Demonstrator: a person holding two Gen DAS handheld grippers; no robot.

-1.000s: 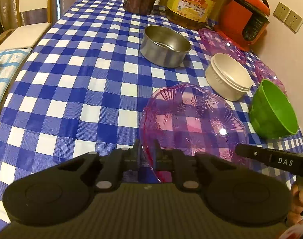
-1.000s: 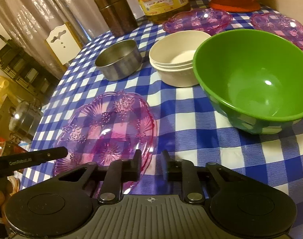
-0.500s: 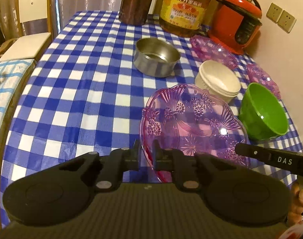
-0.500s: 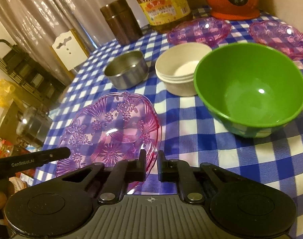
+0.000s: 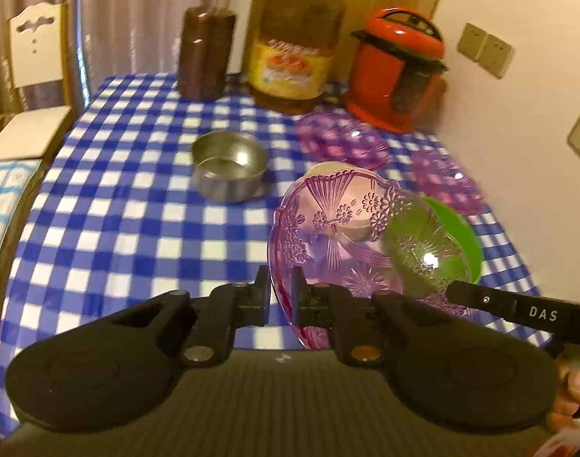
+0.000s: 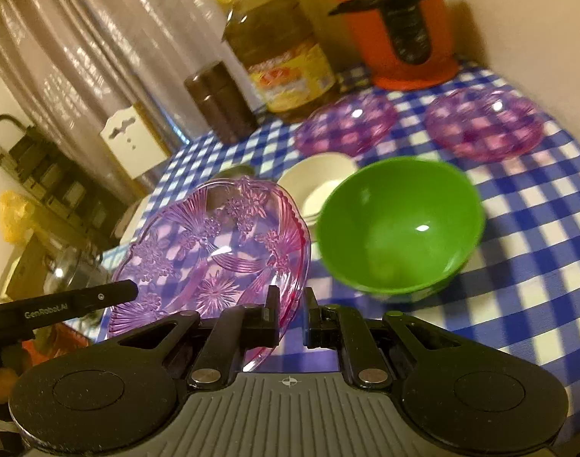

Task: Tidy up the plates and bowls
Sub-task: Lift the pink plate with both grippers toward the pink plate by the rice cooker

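Both grippers pinch the pink plate's rim: the left gripper (image 5: 280, 297) and the right gripper (image 6: 291, 320) hold the pink plate (image 5: 339, 236) tilted above the counter (image 5: 118, 205) at centre frame, probably to stack it on the purple plates (image 6: 345, 123) upper right.

The left gripper (image 5: 280, 291) has its two black fingers drawn close together, clamped on the near rim of the pink glass plate (image 5: 350, 236) and holding it tilted up off the table; a narrow gap shows between the fingertips (image 5: 261, 293), filled by the rim. The right gripper (image 6: 291, 314) grips the opposite edge of the same plate — its jaws stand nearly closed, the rim passing beside the left finger (image 6: 270, 318); whether both pads press it cannot be told. A hand (image 5: 573, 400) shows at the lower right edge of the left wrist view.
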